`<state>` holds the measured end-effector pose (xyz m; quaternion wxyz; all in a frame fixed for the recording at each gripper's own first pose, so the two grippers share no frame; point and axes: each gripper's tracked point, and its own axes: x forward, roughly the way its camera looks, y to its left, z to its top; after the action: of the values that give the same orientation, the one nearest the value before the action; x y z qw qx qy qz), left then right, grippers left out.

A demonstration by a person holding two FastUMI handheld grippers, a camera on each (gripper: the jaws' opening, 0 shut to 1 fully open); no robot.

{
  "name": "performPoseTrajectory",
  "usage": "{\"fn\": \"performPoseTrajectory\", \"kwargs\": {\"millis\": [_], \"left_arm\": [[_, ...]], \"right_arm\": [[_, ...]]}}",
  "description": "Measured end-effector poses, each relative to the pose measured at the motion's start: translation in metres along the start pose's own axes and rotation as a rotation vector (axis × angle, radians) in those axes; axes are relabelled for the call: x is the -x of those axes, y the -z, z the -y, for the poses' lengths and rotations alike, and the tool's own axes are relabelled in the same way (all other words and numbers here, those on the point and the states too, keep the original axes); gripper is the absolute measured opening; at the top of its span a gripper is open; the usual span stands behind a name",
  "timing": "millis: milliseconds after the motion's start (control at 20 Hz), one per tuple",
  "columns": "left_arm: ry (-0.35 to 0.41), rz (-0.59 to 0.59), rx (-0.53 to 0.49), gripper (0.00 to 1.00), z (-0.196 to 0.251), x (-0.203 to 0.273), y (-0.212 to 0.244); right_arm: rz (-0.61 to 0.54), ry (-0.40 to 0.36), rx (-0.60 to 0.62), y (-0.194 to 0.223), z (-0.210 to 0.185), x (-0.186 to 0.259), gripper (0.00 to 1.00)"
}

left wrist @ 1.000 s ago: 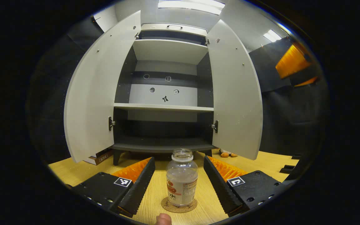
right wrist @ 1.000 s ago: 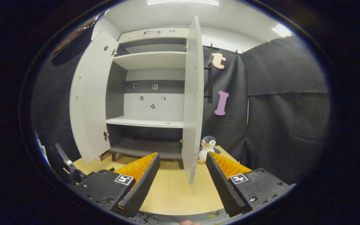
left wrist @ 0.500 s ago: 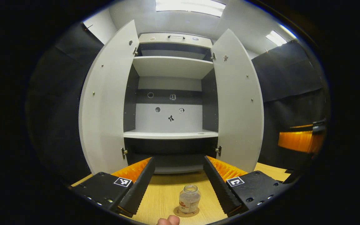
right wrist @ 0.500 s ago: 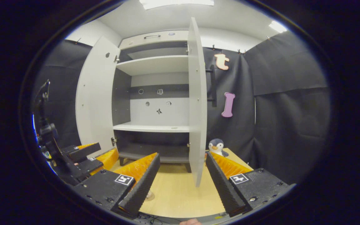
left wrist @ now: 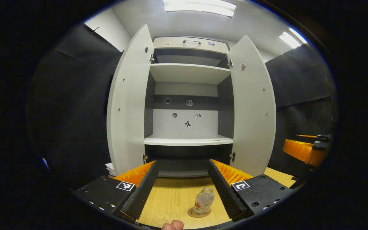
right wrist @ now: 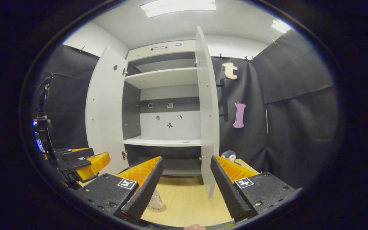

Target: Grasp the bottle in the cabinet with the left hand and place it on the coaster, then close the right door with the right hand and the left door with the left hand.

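A clear bottle [left wrist: 204, 200] with a red-and-white label stands upright on a round cork coaster [left wrist: 199, 213] on the wooden table. My left gripper [left wrist: 182, 163] hangs open above and behind it, touching nothing. The cabinet stands ahead with its left door [left wrist: 128, 105] and right door [left wrist: 252, 108] both swung open. In the right gripper view my right gripper [right wrist: 186, 158] is open and empty, with the right door [right wrist: 208, 121] seen edge-on just ahead of it. There the bottle [right wrist: 156, 201] is half hidden behind one finger, and the left gripper [right wrist: 81, 159] shows at the left.
A plush penguin [right wrist: 229, 155] sits on the table behind the right door. Books [left wrist: 110, 166] lie by the cabinet's left foot. A stand with gear [right wrist: 43, 127] rises at the far left. The cabinet shelves [left wrist: 187, 140] are bare. The right gripper [left wrist: 302, 148] shows at the far right.
My left gripper has pulled back and up from the bottle, which stays on the coaster. The right gripper has risen slightly, and the left gripper has come into its view.
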<state>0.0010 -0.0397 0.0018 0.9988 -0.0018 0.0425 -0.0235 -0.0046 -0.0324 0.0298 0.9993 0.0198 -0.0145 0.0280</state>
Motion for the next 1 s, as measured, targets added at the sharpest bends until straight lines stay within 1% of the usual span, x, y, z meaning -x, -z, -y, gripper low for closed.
{"fn": "performPoseTrajectory", "kwargs": {"millis": [100,200,250,300,350,450,500,550,600,750,800,1000], "left_arm": [[-0.018,0.008,0.012,0.94,-0.009,0.006,-0.001],[-0.044,0.026,0.005,0.94,-0.020,0.007,0.001],[-0.052,0.019,0.003,0.94,-0.023,0.008,0.003],[-0.059,0.018,0.001,0.94,-0.025,0.010,0.004],[-0.063,0.021,0.001,0.94,-0.026,0.012,0.005],[-0.060,0.022,0.004,0.94,-0.025,0.015,0.005],[-0.054,0.021,0.005,0.94,-0.024,0.019,0.006],[-0.052,0.026,0.006,0.97,-0.023,0.022,0.005],[-0.051,0.029,0.004,0.94,-0.022,0.024,0.006],[-0.046,0.021,-0.004,0.94,-0.020,0.030,0.009],[-0.043,0.023,-0.008,0.94,-0.019,0.032,0.008],[-0.054,0.026,-0.037,0.94,-0.022,0.034,0.006]], "right_arm": [[-0.001,-0.010,0.004,-0.010,0.003,0.000,0.96],[0.021,-0.016,0.006,-0.028,0.013,-0.003,0.97],[0.041,-0.014,0.005,-0.041,0.020,-0.005,0.96],[0.056,-0.006,0.012,-0.054,0.030,-0.009,0.94],[0.066,0.017,0.032,-0.067,0.046,-0.016,0.96],[0.075,0.078,0.072,-0.088,0.080,-0.029,0.96],[0.114,0.113,0.072,-0.105,0.099,-0.038,0.97],[0.141,0.139,0.072,-0.120,0.113,-0.047,0.94],[0.156,0.155,0.078,-0.130,0.125,-0.058,0.96],[0.181,0.186,0.096,-0.156,0.154,-0.094,0.96],[0.177,0.203,0.097,-0.160,0.162,-0.106,0.96],[0.156,0.214,0.131,-0.162,0.173,-0.141,0.97]]}}
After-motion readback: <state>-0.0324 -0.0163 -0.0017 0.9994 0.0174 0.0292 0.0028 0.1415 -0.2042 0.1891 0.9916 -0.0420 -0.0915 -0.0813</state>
